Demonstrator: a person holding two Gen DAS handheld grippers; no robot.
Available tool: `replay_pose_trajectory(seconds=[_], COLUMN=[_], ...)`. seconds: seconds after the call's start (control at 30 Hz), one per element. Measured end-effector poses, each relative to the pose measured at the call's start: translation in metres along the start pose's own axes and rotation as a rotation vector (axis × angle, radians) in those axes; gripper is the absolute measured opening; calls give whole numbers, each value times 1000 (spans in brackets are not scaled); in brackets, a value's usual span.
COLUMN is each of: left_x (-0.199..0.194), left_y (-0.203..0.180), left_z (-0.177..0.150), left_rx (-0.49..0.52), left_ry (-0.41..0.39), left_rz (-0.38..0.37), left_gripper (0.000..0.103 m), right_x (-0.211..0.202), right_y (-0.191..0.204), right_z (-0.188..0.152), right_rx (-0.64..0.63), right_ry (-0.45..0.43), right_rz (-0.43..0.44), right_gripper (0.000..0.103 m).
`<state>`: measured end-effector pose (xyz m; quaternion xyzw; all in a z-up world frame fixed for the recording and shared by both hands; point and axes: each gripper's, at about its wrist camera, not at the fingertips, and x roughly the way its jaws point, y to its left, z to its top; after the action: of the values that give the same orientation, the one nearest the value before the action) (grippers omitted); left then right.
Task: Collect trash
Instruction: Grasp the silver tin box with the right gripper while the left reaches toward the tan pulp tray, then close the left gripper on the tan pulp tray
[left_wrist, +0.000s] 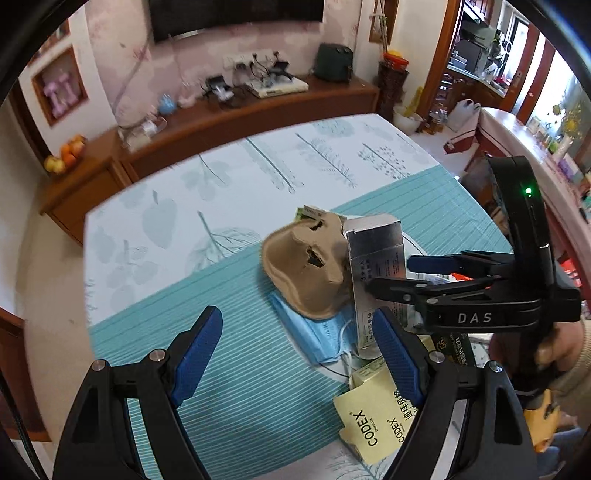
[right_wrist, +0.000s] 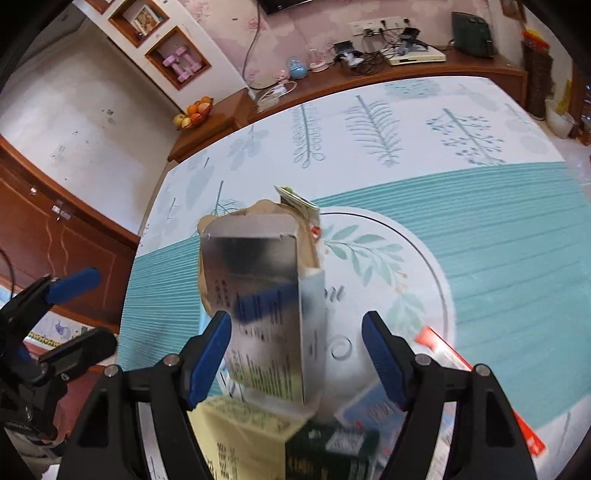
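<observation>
The trash was heaped near the middle of the table. The silver carton, standing tilted between the wide-open jaws of the right gripper but not pressed by them, could be knocked over if closed on off-centre. The brown pulp tray, resting against it over a blue face mask, might then slide. The left gripper, jaws open and empty, hovered beside the yellow box.

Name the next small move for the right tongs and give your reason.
Probably close the right tongs on the silver carton. They stand open with the carton upright between the pads, nothing gripped yet, and it tops the trash pile beside the brown egg tray.
</observation>
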<state>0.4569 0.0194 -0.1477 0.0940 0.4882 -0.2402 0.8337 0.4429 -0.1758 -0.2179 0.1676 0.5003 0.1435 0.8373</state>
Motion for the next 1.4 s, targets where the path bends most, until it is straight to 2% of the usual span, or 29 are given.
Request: replay_pose_trajectory(seconds=[0.07,0.3,0.37,0.47,0.7,0.87,0.9,1.0,1.13,1.4], left_x=[7,20,23,24,36,42,45,54,64,102], left_y=[5,15,19,24,30,11,5,-5,-16,-39], left_z=[2,8,9,12,22,34,37,47,60,78], left_rx=[-6,-23,-41,-68,-150,-126,-122,-130,-153,-143], left_ry=[13,29,32,34,64,68,73,98,119,198], left_rz=[-31,-78,-88,-94,-129,-67,-44,5,37,210], left_gripper=[82,82,82,82,82,82,82,82,82,82], right_x=[6,26,29,24,-2,-25,-29,-40,-55,-71], right_y=[0,-5,-7,-8,-9,-18,-21,-32,-38,-49], right_z=[2,4,3,-1,-11,-17,-17,-20,-25,-36], right_rx=[-5,20,47,69,80,147,164,233,241,294], right_ry=[0,51,66,55,-33,-129,-140,-169,-217,-252], right_rz=[20,95,128,147,137,99,85,31,-32,-27], right_gripper=[81,80,65,61,56,50,19,20,20,20])
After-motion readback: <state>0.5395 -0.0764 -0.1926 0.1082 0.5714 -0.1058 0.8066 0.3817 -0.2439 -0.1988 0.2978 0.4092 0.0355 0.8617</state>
